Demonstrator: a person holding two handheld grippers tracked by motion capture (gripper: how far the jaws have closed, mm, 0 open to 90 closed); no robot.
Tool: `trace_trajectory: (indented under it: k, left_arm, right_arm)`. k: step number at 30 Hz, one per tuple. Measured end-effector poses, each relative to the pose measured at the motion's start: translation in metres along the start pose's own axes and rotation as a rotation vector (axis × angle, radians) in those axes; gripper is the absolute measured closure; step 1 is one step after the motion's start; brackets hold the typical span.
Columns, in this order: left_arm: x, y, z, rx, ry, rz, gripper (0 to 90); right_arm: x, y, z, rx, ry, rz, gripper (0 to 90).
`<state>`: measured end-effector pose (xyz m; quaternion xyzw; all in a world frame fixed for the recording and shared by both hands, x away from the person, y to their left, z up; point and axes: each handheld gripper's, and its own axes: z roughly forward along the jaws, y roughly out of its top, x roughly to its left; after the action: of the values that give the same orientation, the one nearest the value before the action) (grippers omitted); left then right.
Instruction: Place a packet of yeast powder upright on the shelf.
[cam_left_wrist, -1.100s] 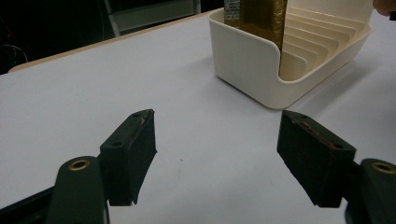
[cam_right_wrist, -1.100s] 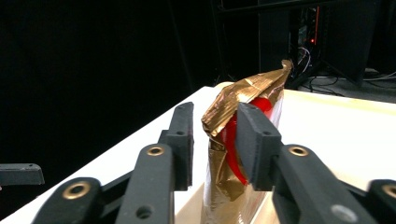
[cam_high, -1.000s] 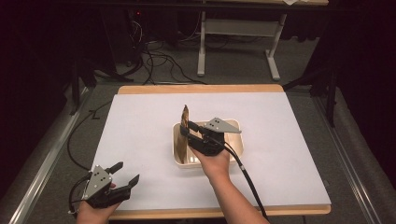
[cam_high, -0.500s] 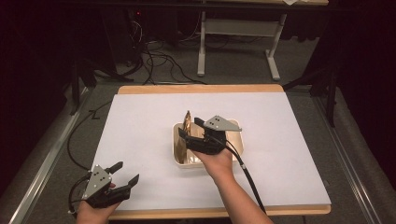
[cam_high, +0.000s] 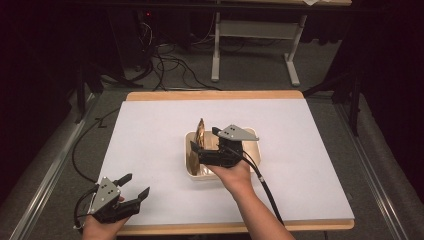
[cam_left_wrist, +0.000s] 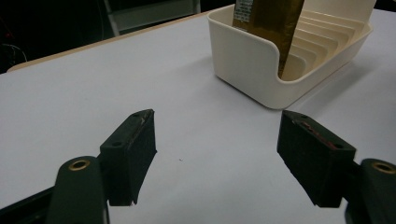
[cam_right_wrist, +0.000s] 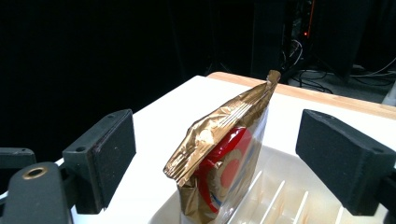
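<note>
**Standing a snack packet in a slotted rack**

Letting go cleanly matters here: right gripper (cam_high: 199, 150) with jaws spread wide either side of the gold packet (cam_right_wrist: 224, 154), not touching it. Packet upright on edge in an end slot of the cream rack (cam_left_wrist: 261, 70), near the middle of the tabletop (cam_high: 150, 150). Best to back straight away, clear of the crimped top. Left gripper (cam_left_wrist: 219, 154) released too, empty, low at the near left edge. Red and white roundel on the packet; small label, unreadable.
</note>
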<state>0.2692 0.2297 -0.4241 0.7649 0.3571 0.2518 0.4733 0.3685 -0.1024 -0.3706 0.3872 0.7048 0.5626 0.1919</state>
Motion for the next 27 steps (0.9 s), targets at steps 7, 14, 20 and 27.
trace_trajectory:
  k: [7,14,20,27]
  left_arm:
    - [0.000,-0.001,0.001,0.003,-0.002,0.000,28.7]
    - [0.001,-0.001,0.000,0.002,0.004,-0.001,28.7]
    - [-0.001,-0.001,0.002,0.010,0.004,0.002,28.7]
    - [-0.001,-0.001,0.003,0.013,0.011,-0.002,28.7]
  right_arm:
    - [0.000,0.001,-0.006,0.000,0.013,0.000,11.9]
    - [-0.008,-0.003,-0.020,0.017,0.033,-0.017,13.5]
    - [-0.027,-0.008,-0.045,0.028,0.016,-0.011,15.1]
    - [-0.048,-0.013,-0.068,0.022,-0.026,-0.004,15.0]
